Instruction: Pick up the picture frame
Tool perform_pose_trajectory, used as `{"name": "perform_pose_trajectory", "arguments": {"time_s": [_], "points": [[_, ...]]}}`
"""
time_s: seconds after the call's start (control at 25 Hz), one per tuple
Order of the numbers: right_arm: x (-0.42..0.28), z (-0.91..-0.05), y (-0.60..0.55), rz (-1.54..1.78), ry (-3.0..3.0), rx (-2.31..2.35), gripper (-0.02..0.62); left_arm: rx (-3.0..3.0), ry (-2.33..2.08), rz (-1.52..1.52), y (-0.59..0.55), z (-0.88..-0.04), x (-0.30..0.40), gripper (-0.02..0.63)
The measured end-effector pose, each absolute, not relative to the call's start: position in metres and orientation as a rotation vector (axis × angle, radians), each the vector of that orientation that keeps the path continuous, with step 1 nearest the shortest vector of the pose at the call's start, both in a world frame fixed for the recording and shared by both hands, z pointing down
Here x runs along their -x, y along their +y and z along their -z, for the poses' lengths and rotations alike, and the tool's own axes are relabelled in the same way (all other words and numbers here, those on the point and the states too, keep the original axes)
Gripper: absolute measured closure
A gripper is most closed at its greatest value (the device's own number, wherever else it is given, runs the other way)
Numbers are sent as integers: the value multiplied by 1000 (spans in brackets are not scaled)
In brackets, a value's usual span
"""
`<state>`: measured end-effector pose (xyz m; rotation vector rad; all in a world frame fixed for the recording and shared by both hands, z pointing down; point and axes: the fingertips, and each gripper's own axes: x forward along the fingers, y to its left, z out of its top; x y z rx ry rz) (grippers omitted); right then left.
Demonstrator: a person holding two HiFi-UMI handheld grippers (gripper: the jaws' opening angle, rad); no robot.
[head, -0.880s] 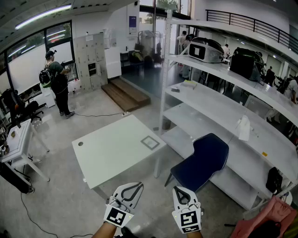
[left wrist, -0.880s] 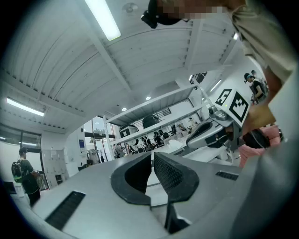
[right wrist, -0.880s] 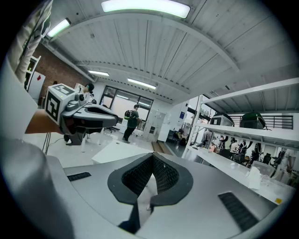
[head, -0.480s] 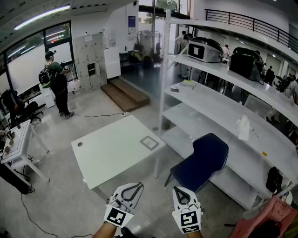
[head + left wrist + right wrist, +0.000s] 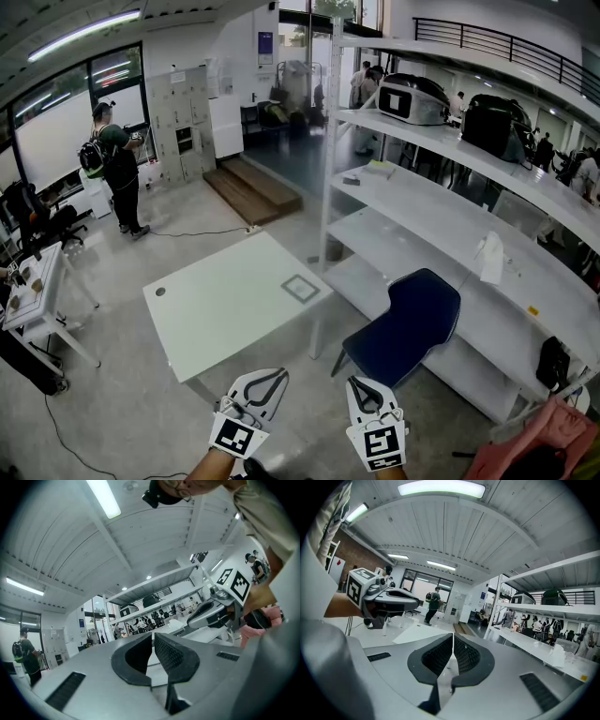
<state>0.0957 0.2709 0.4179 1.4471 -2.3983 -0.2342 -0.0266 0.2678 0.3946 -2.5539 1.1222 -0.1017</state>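
Note:
The picture frame (image 5: pixel 301 288) is a small grey square lying flat near the right corner of the white table (image 5: pixel 225 309), in the head view. Both grippers are held low at the bottom of that view, short of the table and well apart from the frame. My left gripper (image 5: pixel 270 375) has its jaws together with nothing between them (image 5: pixel 153 641). My right gripper (image 5: pixel 362 384) is likewise shut and empty (image 5: pixel 453 641). I cannot make out the frame in either gripper view.
A blue chair (image 5: pixel 408 323) stands just right of the table, in front of long white shelves (image 5: pixel 450 225). A person with a backpack (image 5: pixel 114 164) stands far left, near a small desk (image 5: pixel 33 291). A wooden platform (image 5: pixel 253 187) lies beyond the table.

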Motion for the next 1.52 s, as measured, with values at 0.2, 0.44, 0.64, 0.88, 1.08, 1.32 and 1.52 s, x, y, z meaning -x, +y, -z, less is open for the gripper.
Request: {"name": "perform_pose_trajectory", "arguments": {"time_s": [0.2, 0.44, 0.64, 0.88, 1.08, 1.32, 1.52], "points": [[-100, -422, 266, 230, -2405, -1447, 569, 2556, 1128, 108, 263, -399, 23, 578], [-103, -419, 258, 230, -2420, -1440, 569, 2547, 1125, 131, 258, -396, 17, 578], [-105, -419, 243, 222, -2437, -1430, 568, 2538, 1130, 146, 249, -393, 14, 578], [-104, -428, 210, 196, -2456, -1410, 568, 2541, 1152, 168, 218, -401, 17, 578], [-107, -433, 171, 172, -2452, -1411, 568, 2563, 1151, 164, 177, -408, 13, 577], [-102, -439, 109, 134, -2435, -1410, 569, 2602, 1137, 139, 109, -415, 11, 578], [-90, -443, 57, 128, -2424, -1389, 568, 2631, 1126, 146, 53, -422, 17, 578]]}}
